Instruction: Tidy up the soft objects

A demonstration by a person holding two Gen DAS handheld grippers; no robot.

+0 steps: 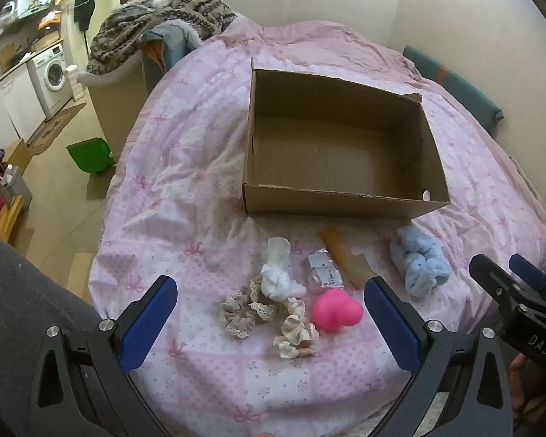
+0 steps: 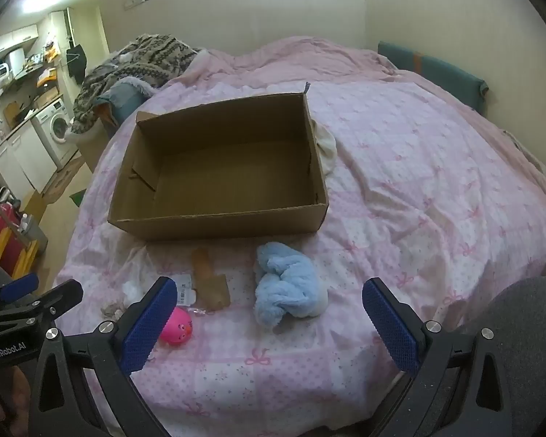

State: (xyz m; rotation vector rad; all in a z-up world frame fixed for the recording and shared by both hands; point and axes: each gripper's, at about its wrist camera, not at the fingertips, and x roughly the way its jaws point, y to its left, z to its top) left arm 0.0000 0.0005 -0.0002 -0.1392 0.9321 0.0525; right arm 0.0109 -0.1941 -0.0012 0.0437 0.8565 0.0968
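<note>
An empty cardboard box [image 1: 345, 200] [image 2: 214, 224] stands on the pink bed. In front of it lie a fluffy blue cloth [image 1: 418, 264] [image 2: 289, 287], a pink squishy toy [image 1: 336, 309] [image 2: 178, 326], white socks [image 1: 278, 273], a beige scrunchie [image 1: 242, 313], a cream scrunchie [image 1: 296, 329], a tan strip [image 1: 342, 251] [image 2: 209, 280] and a small clear packet [image 1: 325, 273]. My left gripper [image 1: 269, 313] hangs open above the scrunchies and toy. My right gripper [image 2: 269, 313] hangs open just short of the blue cloth. Neither holds anything.
The pink quilt [image 1: 185, 167] [image 2: 418, 182] covers the whole bed. A patterned blanket [image 1: 163, 18] is heaped at the far left. A green bin [image 1: 91, 154] stands on the floor, with a washing machine [image 1: 52, 73] behind it. A white cloth [image 2: 325, 145] pokes out beside the box.
</note>
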